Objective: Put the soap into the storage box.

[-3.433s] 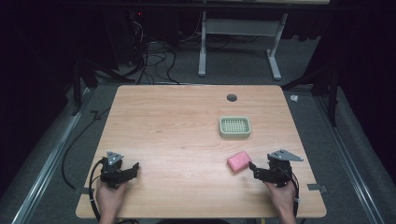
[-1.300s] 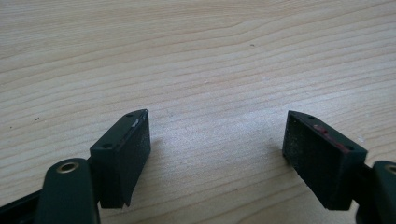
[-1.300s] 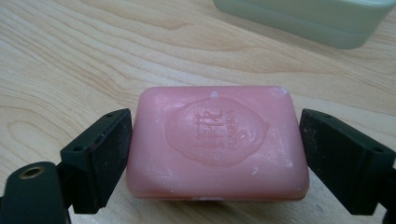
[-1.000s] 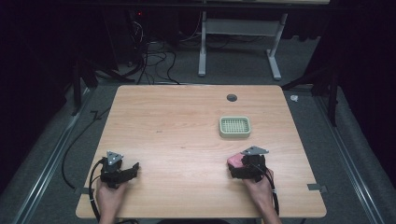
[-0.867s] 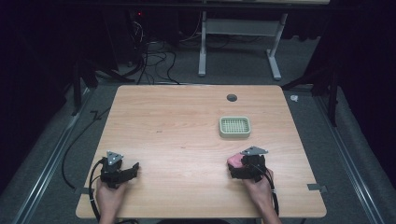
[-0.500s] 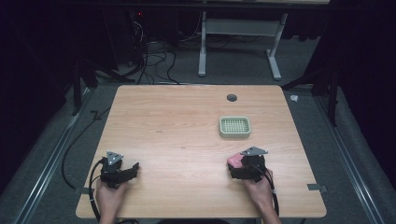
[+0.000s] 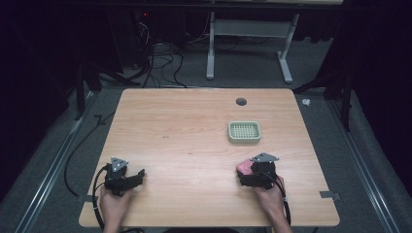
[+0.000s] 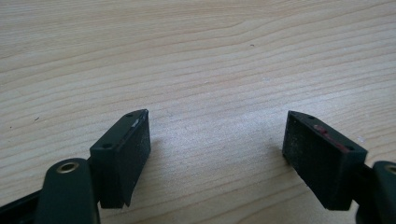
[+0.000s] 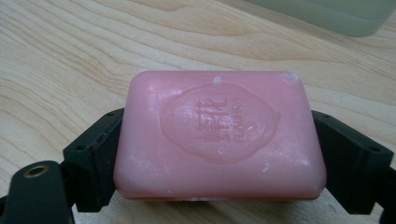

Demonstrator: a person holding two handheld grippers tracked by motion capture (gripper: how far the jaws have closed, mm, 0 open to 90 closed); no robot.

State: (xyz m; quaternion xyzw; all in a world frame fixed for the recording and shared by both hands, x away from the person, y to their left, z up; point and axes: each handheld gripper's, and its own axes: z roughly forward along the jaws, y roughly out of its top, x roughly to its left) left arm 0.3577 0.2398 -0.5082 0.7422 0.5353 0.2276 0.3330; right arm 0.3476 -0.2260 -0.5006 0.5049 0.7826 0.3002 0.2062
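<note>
Soap: pink bar (image 9: 219,135) with an oval stamped crest on its top face, sitting between your right tool's two black jaws; in the high view it shows as a pink patch (image 7: 244,167) at the near right of the table.
Right gripper: your right gripper (image 7: 253,177) is clamped on the soap, one jaw pressed against each short end of the bar, as the right gripper view shows.
Soap height: you cannot tell from these views whether the bar rests on the wood or is held just clear of it.
Left gripper: your left gripper (image 8: 217,156) is released, jaws spread wide with bare wood between them; in the high view it sits (image 7: 133,178) at the near left of the table, well apart from the soap.
Soap dish: pale green slotted tray (image 7: 244,132) lies beyond your right hand, near the soap but not touching it; its edge (image 9: 327,14) runs across the top of the right gripper view.
Table: light wood top (image 7: 184,131) with a round cable hole (image 7: 241,101) near the far edge.
</note>
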